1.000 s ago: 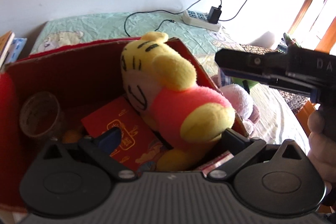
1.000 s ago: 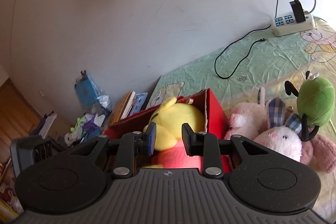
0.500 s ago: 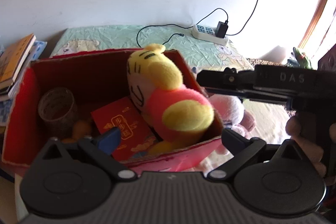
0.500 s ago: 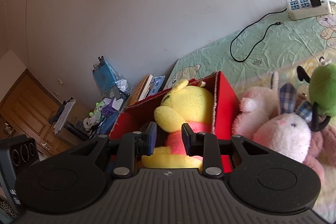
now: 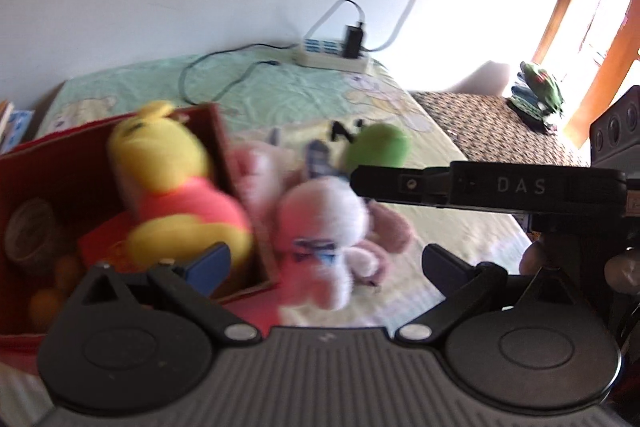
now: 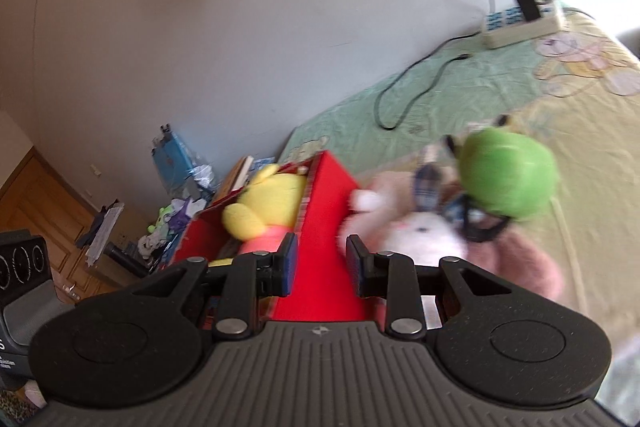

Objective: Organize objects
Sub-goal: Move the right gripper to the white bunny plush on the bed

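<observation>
- Our left gripper (image 5: 324, 267) has its fingers spread wide and holds nothing, ready for the white plush rabbit (image 5: 328, 223) lying on the bed (image 5: 280, 91) between them.
- Our right gripper (image 6: 320, 263) is narrowed to its tightest, nothing pinched.
- The yellow bear (image 5: 168, 179) sits in the red box (image 5: 224, 147) at nine o'clock of the rabbit, stowed.
- The green plush (image 6: 508, 179), blurred, seems to lean on the rabbit at two o'clock.

Red box (image 6: 320, 227). Yellow plush bear (image 5: 160, 163) with pink-red shirt; green plush (image 6: 508, 179); white-and-pink rabbit (image 5: 324, 219) with blue plaid ears. Bed sheet (image 6: 500, 87): pale green and yellow, bear print.
</observation>
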{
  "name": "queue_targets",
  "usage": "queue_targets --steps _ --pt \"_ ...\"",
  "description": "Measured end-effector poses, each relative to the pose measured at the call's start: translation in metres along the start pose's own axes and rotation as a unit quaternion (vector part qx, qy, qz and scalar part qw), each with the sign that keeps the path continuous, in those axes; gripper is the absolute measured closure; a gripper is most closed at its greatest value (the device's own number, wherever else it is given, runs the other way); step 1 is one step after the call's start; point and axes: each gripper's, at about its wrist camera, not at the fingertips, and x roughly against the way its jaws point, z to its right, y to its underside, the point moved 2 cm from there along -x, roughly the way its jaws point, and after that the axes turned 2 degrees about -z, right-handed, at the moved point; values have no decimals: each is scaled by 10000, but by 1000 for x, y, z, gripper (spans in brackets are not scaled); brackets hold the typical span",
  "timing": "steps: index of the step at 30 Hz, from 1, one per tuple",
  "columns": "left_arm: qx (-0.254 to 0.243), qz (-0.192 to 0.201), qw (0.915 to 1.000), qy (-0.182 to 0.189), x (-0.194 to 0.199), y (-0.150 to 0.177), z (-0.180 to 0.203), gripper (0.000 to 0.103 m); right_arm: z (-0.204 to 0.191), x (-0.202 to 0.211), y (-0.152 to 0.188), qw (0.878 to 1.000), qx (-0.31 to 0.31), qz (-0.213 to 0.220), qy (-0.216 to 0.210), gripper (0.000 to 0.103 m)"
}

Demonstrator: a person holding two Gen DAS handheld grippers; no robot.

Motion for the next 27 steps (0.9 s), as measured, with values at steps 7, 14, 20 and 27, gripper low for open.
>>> queue_targets --steps 7,14,20,27 --pt "-254 -169 9995 77 -26 -2 43 2 39 22 -3 9997 -207 9 162 73" --pt "-187 -442 9988 -44 -60 3 70 1 81 29 -6 9986 -462 -172 212 73" --pt "-90 -729 9947 -725 -92 14 74 2 106 21 -3 9965 -611 -569 -57 73" --pt "-373 -762 9837 -1587 -120 23 78 2 112 -14 -2 9888 -526 -1211 -699 68"
